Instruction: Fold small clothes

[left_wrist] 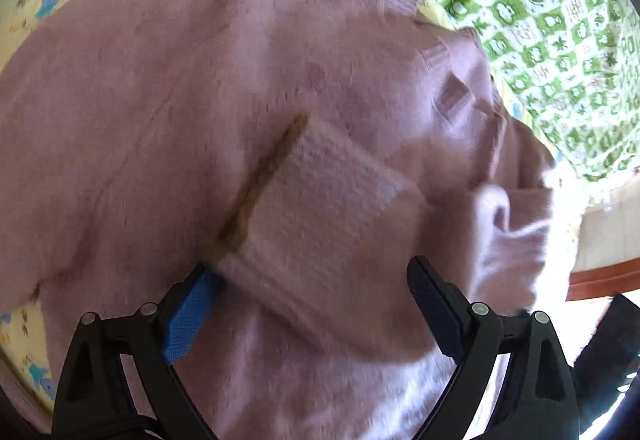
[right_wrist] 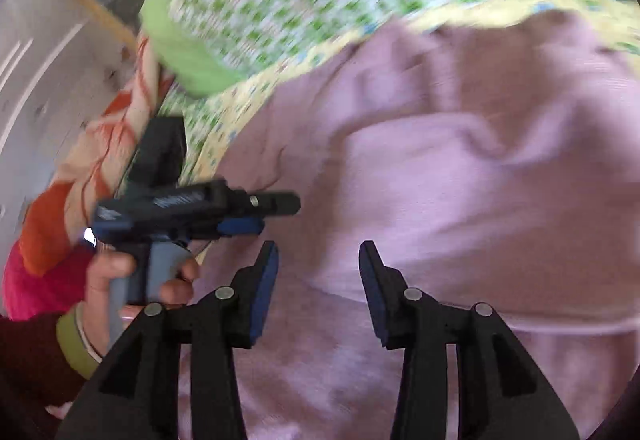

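1. Fuzzy pink knitted sweater (left_wrist: pixel 200 88) lies on the bed under both grippers.
2. Left gripper (left_wrist: pixel 316 280) fingers stand wide apart; right gripper (right_wrist: pixel 318 264) fingers apart, empty.
3. Risk: loose sleeve fold may slide open.

bright daylight | right view motion-blurred | fisheye edges dark, warped

Both claws (left_wrist: pixel 316 280) (right_wrist: pixel 318 254) agape, empty.
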A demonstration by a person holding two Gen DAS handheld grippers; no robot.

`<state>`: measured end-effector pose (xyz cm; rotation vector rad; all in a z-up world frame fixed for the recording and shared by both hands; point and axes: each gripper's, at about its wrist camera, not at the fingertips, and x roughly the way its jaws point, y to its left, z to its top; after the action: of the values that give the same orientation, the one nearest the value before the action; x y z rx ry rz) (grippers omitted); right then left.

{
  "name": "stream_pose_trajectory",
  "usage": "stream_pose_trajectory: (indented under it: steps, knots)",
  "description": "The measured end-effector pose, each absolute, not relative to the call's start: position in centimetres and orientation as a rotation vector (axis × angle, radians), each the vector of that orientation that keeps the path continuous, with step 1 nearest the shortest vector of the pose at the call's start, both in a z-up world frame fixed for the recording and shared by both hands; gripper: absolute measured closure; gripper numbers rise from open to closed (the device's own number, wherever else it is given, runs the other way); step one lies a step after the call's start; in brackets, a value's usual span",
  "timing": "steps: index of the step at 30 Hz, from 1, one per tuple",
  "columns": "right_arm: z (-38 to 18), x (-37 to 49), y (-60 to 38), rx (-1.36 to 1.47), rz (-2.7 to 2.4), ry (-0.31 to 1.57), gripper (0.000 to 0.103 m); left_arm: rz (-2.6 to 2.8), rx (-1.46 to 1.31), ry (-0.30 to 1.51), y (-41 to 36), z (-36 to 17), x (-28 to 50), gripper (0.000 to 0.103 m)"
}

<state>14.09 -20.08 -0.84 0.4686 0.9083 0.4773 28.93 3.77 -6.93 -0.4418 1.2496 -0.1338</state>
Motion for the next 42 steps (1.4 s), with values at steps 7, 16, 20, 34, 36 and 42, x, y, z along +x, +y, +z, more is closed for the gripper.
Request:
stream_pose_trajectory:
  steps: [7, 16, 20, 34, 36, 42]
  knots:
    - [1.8, 11.4, -25.7, 0.530, 0.273, 0.815, 0.060, -0.147, -0.444, 1.040, 5.0, -0.5, 27.1, 0.097]
    - [1.6, 11.0, -32.2, 0.536, -0.022, 0.792, 0.060, 0.029, -0.398, 1.006, 10.3, -3.4, 25.2, 0.097]
    - [1.0, 12.4, -34.1, 0.572, -0.071, 0.810, 0.053, 0.074, -0.455, 0.966, 12.5, -3.8, 23.9, 0.097]
    - [1.1, 18.3, -35.5, 0.456, -0.022, 0.867, 0.095, -0.056, -0.337, 0.977, 7.2, -3.3, 24.8, 0.098]
    - [2.4, 18.4, -37.5, 0.427, -0.052, 0.846, 0.096, -0.091, -0.297, 0.982, 5.0, -3.4, 25.4, 0.098]
    - [-0.4, 19.4, -40.7, 0.399, -0.098, 0.939, 0.096, -0.085, -0.245, 1.019, 2.8, -6.0, 26.7, 0.098]
